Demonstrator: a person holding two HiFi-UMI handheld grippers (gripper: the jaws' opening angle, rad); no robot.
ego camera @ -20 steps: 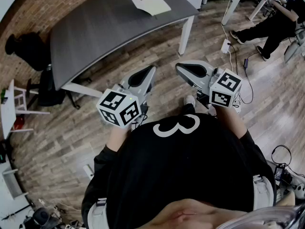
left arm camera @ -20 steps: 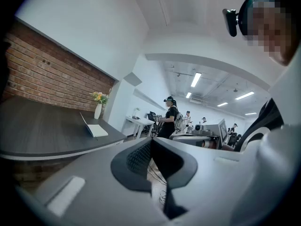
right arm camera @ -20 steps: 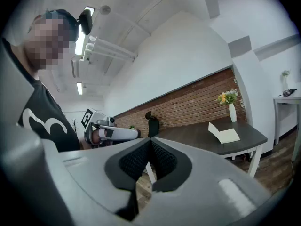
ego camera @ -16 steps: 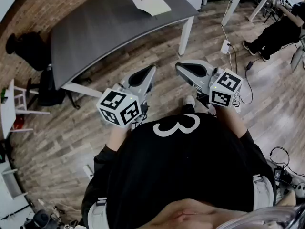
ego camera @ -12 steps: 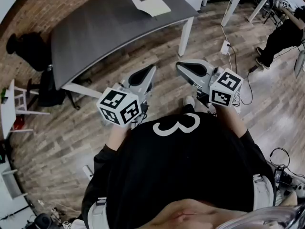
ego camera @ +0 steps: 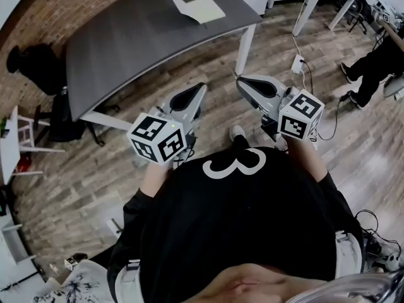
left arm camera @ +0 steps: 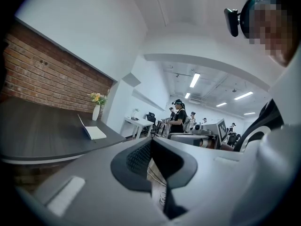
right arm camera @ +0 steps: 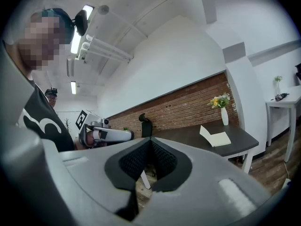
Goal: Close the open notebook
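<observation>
A black shirt (ego camera: 233,226) printed with a white 3 is seen closest. Ahead of it, the left gripper (ego camera: 199,88) is held toward 11 o'clock and the right gripper (ego camera: 242,81) toward 1 o'clock, both above the wooden floor (ego camera: 95,169) and short of the table. In the left gripper view the left gripper's (left arm camera: 150,145) jaws are pressed together with nothing caught between them; the same is seen of the right gripper (right arm camera: 150,144) in its own view. Farther on, at 12 o'clock, a dark grey table (ego camera: 139,36) is set. The notebook (ego camera: 199,6) is found on its far part, open, with one leaf tilted up and the other lying flat. A vase of flowers (right arm camera: 224,111) is placed beyond it, against the brick wall (right arm camera: 178,108).
</observation>
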